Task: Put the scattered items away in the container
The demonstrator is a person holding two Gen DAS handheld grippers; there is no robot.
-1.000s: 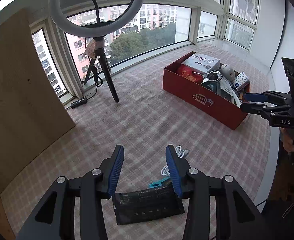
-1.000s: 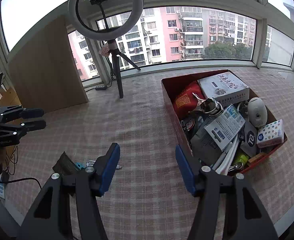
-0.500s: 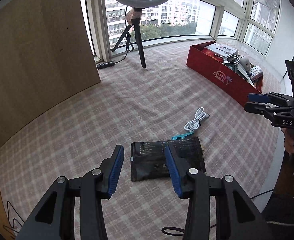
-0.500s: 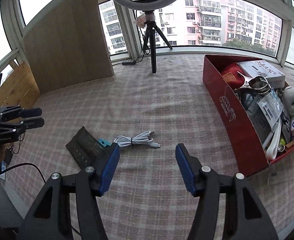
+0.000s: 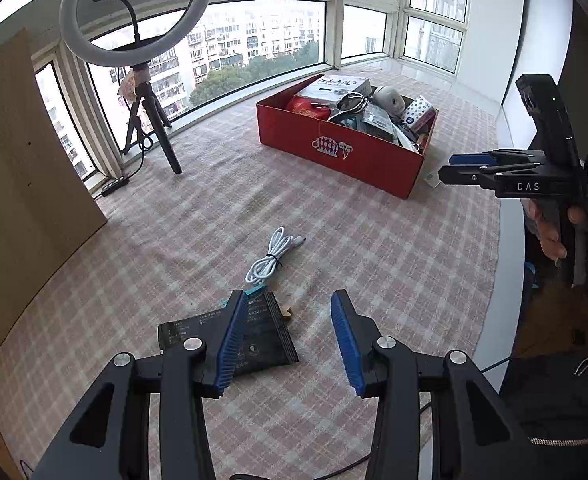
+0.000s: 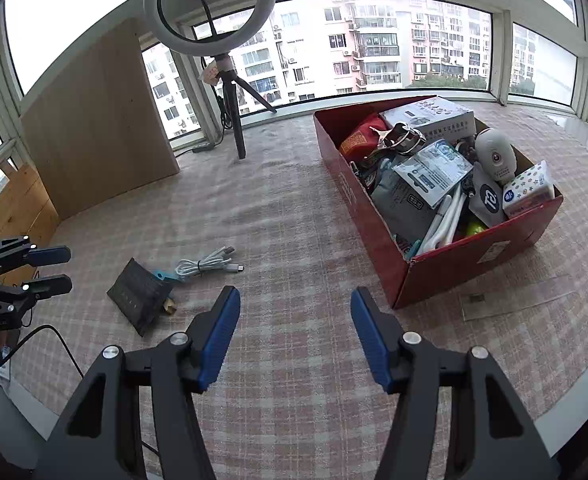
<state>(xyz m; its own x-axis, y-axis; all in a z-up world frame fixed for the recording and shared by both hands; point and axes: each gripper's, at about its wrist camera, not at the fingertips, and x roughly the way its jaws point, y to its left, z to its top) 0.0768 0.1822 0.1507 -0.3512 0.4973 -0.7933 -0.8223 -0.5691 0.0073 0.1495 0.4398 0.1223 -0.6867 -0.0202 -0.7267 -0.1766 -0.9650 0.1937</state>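
A red cardboard box, full of several packets and gadgets, stands on the checked cloth. A black flat pouch, a small teal item and a coiled white cable lie on the cloth away from the box. My left gripper is open and empty, its left finger over the pouch. It also shows in the right wrist view. My right gripper is open and empty above bare cloth, between cable and box. It also shows in the left wrist view.
A ring light on a tripod stands by the window with a power strip beside it. A wooden board leans at the left. The cloth's edge runs along the right.
Both grippers have shifted view. The left one now has the pouch under its left finger instead of its right. The right one has swung right, toward the box. Both stay open.
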